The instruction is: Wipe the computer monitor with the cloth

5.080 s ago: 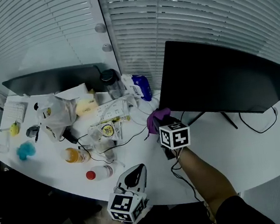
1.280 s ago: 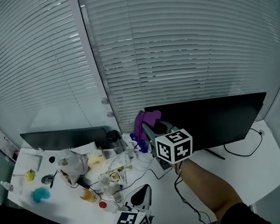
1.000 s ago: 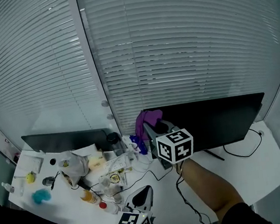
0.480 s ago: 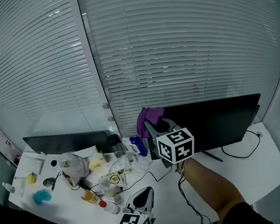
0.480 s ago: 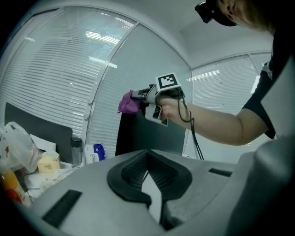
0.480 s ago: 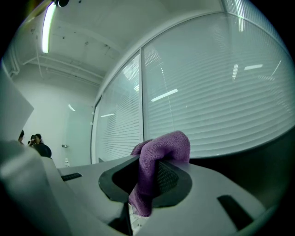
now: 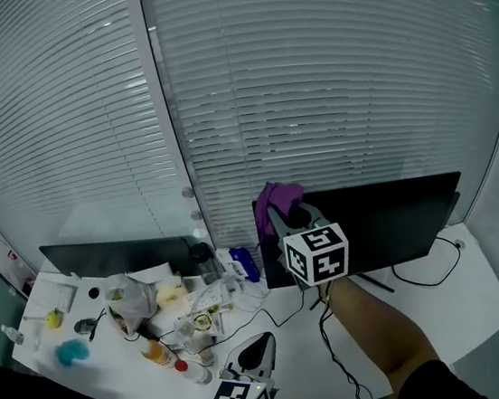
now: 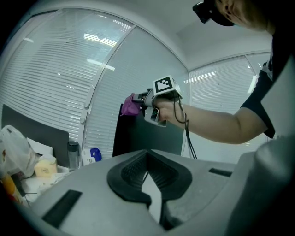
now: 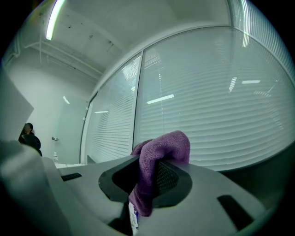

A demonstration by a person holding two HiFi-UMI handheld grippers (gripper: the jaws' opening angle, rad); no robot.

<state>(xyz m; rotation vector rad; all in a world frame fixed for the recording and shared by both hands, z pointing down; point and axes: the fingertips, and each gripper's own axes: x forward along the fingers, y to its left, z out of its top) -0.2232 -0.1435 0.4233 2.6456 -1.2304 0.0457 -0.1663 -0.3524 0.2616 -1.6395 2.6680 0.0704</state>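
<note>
Right gripper: your jaws pinch the cloth.
Monitor: cloth sits at its upper-left corner; long axis runs toward frame right.

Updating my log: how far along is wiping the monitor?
Done: the purple cloth is clamped in the right gripper. In hand: it is raised at the top left corner of the black flat monitor; contact is unclear. Left: wiping across its face. The left gripper hangs low, shut and empty.

Cool, dim teal light; ceiling strips glare off the blinds, with strong fisheye bending and dark corners.
</note>
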